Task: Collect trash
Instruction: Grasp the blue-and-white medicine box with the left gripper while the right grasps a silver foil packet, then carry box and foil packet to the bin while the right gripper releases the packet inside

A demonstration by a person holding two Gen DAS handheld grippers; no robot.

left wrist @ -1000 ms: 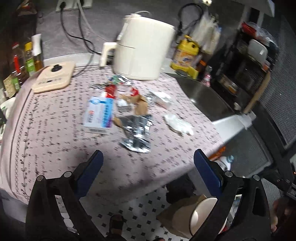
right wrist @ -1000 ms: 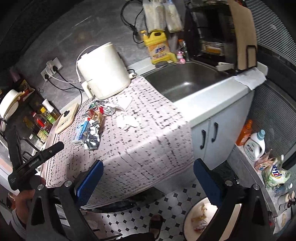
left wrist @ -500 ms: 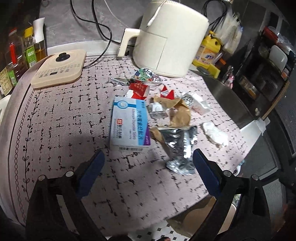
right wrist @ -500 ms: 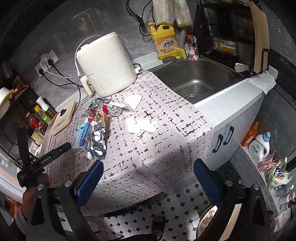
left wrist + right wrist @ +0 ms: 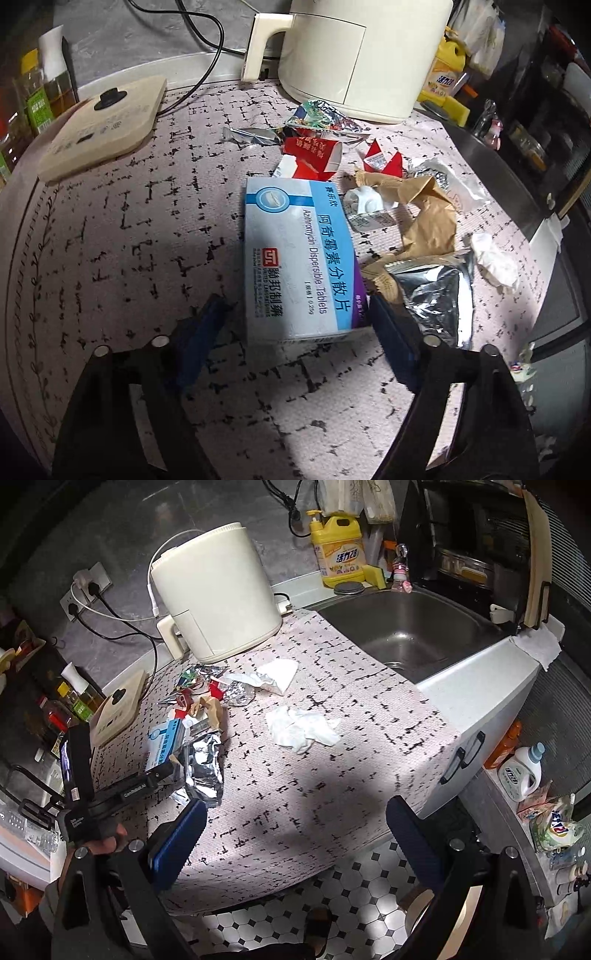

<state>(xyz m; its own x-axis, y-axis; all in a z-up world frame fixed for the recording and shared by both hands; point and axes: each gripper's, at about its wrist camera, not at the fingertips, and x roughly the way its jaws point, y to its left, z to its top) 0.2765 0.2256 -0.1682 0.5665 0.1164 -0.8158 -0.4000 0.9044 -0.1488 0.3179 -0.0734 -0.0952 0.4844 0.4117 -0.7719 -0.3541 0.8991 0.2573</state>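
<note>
Left gripper (image 5: 295,325) is sitting w/ jaws apart, straddling near end of medicine box (image 5: 299,254) lying flat on tablecloth (image 5: 110,229). Right gripper (image 5: 291,834) is hanging wide apart, empty, over counter edge. Step: first pickup approach, prob. Next: squeeze onto box sides, lift.

I've brought my left gripper (image 5: 295,328) down until its spread jaws flank the medicine box (image 5: 301,258), filling twelve o'clock.

We list a left gripper (image 5: 297,334) and right gripper (image 5: 291,834) with matte black frames, blue finger pads (image 5: 177,840), silver screws, white lettering, and one bare-skinned hand (image 5: 105,843).
</note>
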